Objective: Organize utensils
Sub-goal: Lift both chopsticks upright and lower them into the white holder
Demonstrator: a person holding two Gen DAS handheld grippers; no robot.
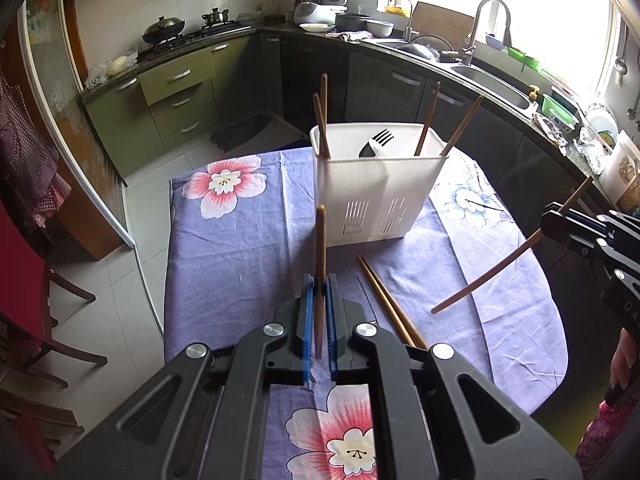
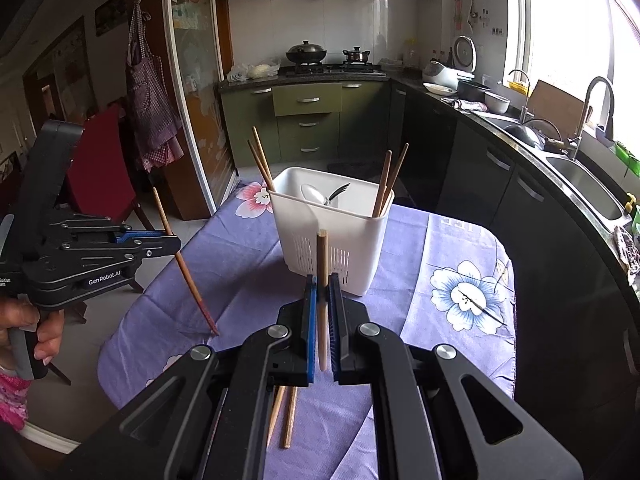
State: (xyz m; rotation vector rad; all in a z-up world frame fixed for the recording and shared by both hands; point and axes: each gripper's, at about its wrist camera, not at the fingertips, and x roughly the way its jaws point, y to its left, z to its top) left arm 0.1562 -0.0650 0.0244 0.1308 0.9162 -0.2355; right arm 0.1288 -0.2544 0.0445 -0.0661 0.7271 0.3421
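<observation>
A white utensil holder (image 1: pixel 378 190) stands on the table's purple flowered cloth (image 1: pixel 240 248), also in the right wrist view (image 2: pixel 332 236). It holds several wooden chopsticks (image 1: pixel 322 128), a fork (image 1: pixel 378 140) and a spoon (image 2: pixel 314 194). My left gripper (image 1: pixel 319 288) is shut on a chopstick (image 1: pixel 320 248), held upright in front of the holder. My right gripper (image 2: pixel 322 292) is shut on another chopstick (image 2: pixel 322 264), also upright; from the left wrist view it shows at the right (image 1: pixel 554 222) with its chopstick (image 1: pixel 500 272) slanted. Two chopsticks (image 1: pixel 390 304) lie on the cloth between the grippers, also under the right gripper (image 2: pixel 286 416).
A kitchen counter with a sink (image 1: pixel 496 80), faucet (image 1: pixel 486 20) and dishes curves along the right. A stove with pots (image 2: pixel 328 58) is at the back. Dark wooden chairs (image 1: pixel 36 320) stand left of the table.
</observation>
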